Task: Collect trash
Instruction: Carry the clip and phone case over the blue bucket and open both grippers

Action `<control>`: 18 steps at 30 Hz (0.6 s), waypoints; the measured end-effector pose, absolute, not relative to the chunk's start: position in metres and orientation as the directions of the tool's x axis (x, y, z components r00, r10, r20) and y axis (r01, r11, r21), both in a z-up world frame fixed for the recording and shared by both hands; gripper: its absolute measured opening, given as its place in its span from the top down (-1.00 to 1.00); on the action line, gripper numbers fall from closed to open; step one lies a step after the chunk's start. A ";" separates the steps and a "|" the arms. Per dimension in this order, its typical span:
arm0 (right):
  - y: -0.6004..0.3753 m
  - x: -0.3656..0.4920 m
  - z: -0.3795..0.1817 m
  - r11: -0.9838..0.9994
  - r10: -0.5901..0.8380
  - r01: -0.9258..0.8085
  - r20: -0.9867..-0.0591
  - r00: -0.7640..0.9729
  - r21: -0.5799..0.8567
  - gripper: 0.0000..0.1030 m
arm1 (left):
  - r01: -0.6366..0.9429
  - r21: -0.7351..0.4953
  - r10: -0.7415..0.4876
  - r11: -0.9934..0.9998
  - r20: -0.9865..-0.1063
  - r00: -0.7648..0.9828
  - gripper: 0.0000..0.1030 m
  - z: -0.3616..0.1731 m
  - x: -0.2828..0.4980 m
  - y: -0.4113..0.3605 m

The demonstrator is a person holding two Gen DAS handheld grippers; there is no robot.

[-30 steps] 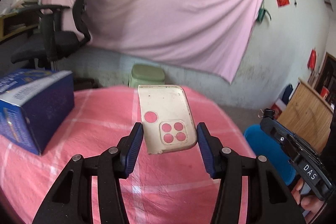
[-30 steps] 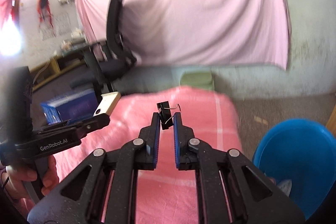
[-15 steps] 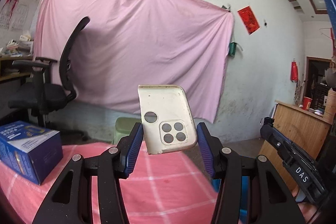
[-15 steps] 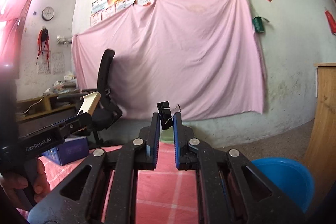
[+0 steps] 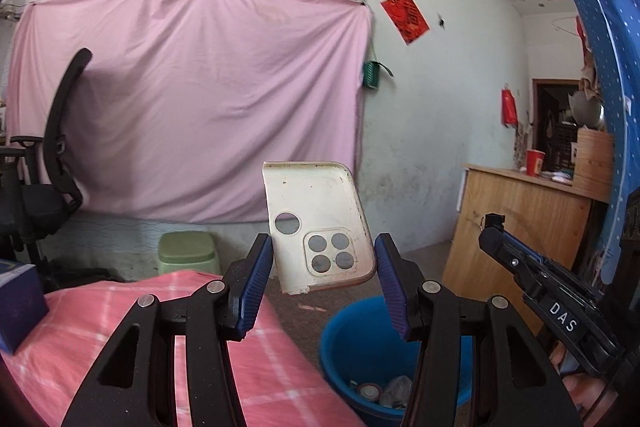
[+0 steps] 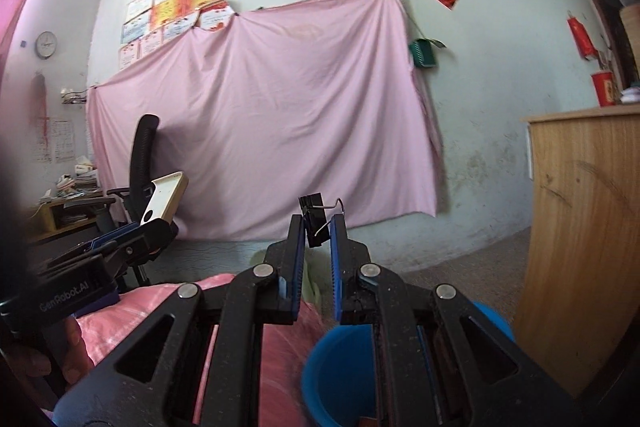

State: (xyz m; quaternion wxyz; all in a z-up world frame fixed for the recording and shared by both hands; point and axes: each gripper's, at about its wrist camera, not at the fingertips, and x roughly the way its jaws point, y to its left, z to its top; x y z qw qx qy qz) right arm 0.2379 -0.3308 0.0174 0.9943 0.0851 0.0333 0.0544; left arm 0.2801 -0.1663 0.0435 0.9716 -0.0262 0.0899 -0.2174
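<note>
My left gripper (image 5: 323, 263) is shut on a dirty cream phone case (image 5: 316, 223) with round camera holes, held upright in the air. It also shows in the right wrist view (image 6: 166, 201). My right gripper (image 6: 316, 227) is shut on a small black binder clip (image 6: 314, 223). A blue bucket (image 5: 372, 347) stands on the floor below and ahead of the left gripper, with some trash in it. In the right wrist view the bucket (image 6: 340, 379) lies right under the fingers. The right gripper also shows at the right of the left wrist view (image 5: 532, 291).
A table with a pink checked cloth (image 5: 140, 347) lies at lower left, with a blue box (image 5: 18, 303) on it. A green stool (image 5: 186, 253), a black office chair (image 5: 44, 179) and a wooden cabinet (image 5: 520, 235) stand around. A pink sheet (image 5: 192, 107) hangs on the wall.
Both grippers have swung right, off the table toward the blue bucket, keeping their grip. The bucket now lies below both grippers.
</note>
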 end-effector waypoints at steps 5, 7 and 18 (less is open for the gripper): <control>-0.360 0.239 0.001 0.979 0.073 -0.043 -0.147 0.986 0.200 0.27 | 0.452 -0.094 -0.462 0.887 -0.212 0.861 0.10 0.033 0.289 -0.198; -0.367 0.241 -0.006 0.977 0.061 -0.021 -0.185 0.981 0.214 0.27 | 0.463 -0.097 -0.472 0.881 -0.237 0.849 0.10 0.028 0.292 -0.208; -0.396 0.263 -0.041 0.957 0.052 0.054 -0.353 0.934 0.284 0.27 | 0.494 -0.114 -0.491 0.862 -0.424 0.761 0.10 -0.002 0.320 -0.251</control>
